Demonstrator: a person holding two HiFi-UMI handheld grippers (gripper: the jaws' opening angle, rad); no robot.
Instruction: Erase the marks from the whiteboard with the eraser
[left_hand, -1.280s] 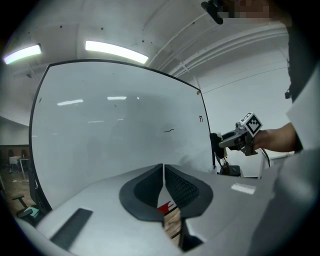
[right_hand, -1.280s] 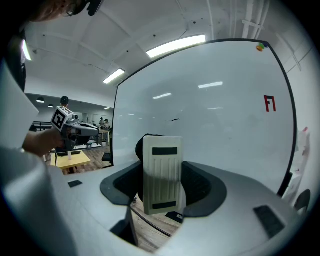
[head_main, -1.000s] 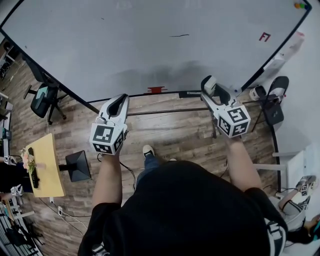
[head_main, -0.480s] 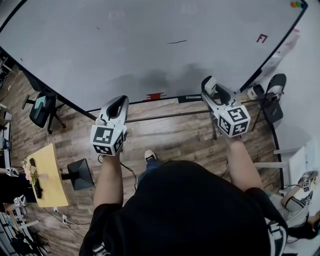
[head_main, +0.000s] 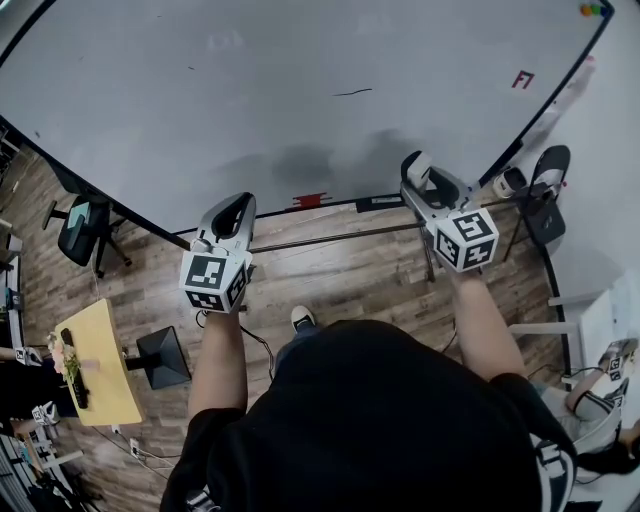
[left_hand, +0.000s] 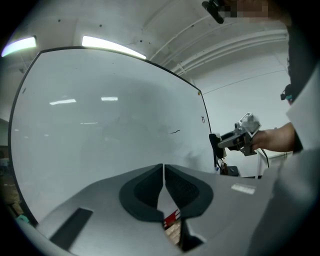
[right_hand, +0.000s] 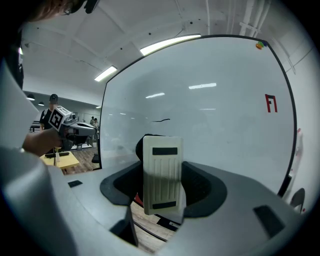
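Head view is showing the large whiteboard (head_main: 300, 90) standing over wood flooring (head_main: 340, 270). The left gripper (left_hand: 163, 187) is hanging closed and empty; the right gripper (right_hand: 162, 172) is clamping the eraser (right_hand: 161, 187), seemingly short of the board. The black stroke (head_main: 352, 93) is sitting slightly higher in frame than a second ago.

The whiteboard (head_main: 250, 90) now fills more of the head view. Its black stroke (head_main: 352, 92) sits lower in the frame, and the yellow table (head_main: 105, 375) and the shoe (head_main: 303, 318) slide down toward the bottom edge.
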